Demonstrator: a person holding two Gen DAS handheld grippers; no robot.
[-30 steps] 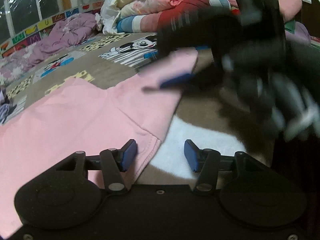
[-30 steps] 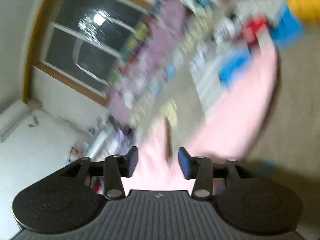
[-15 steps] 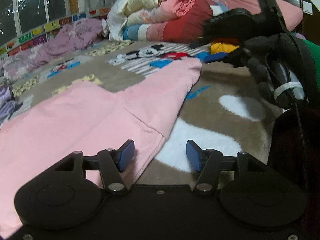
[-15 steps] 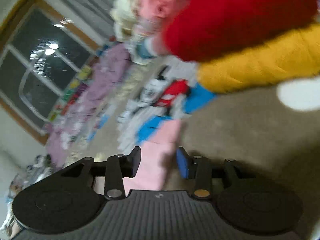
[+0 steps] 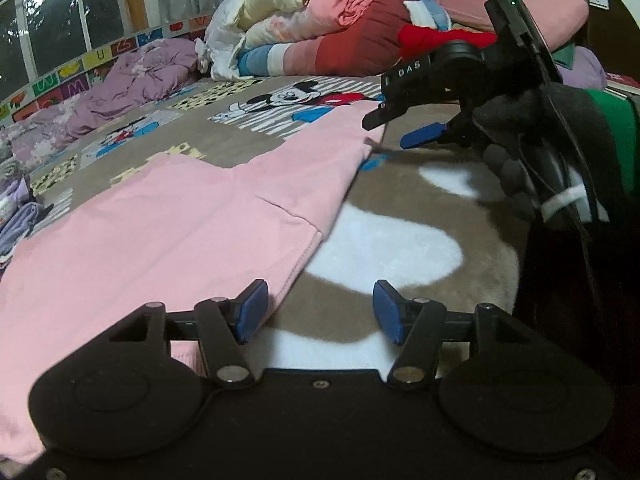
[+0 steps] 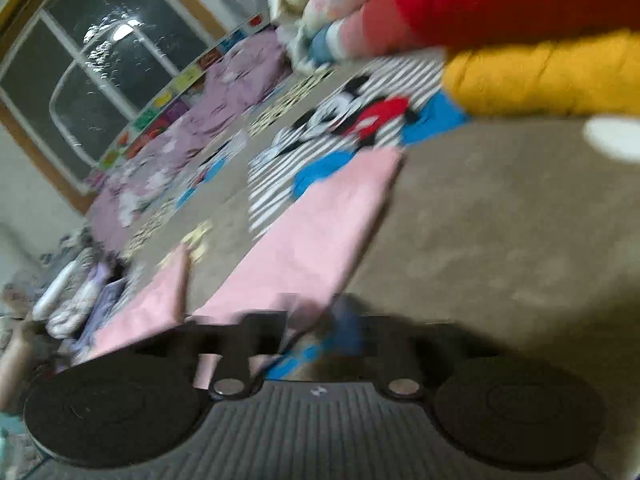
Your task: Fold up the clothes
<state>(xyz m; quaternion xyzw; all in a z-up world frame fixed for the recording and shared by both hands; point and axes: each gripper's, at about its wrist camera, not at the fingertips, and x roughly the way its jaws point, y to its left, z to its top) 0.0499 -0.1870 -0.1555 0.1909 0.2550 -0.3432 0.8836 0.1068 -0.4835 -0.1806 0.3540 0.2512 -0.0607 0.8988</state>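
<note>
Right wrist view — right claw point(image 6: 316, 332) motion-blurred

You see a plain pink garment point(image 5: 168, 216) on a brown blanket point(image 5: 404, 196) with white patches and cartoon-mouse panels; blue gripper pads point(image 5: 251, 312).

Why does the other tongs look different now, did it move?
Yes. In the left view the right tongs has drawn back from over the pink shirt to its sleeve tip, toward the picture's right. Its jaws are opening, holding nothing.
</note>
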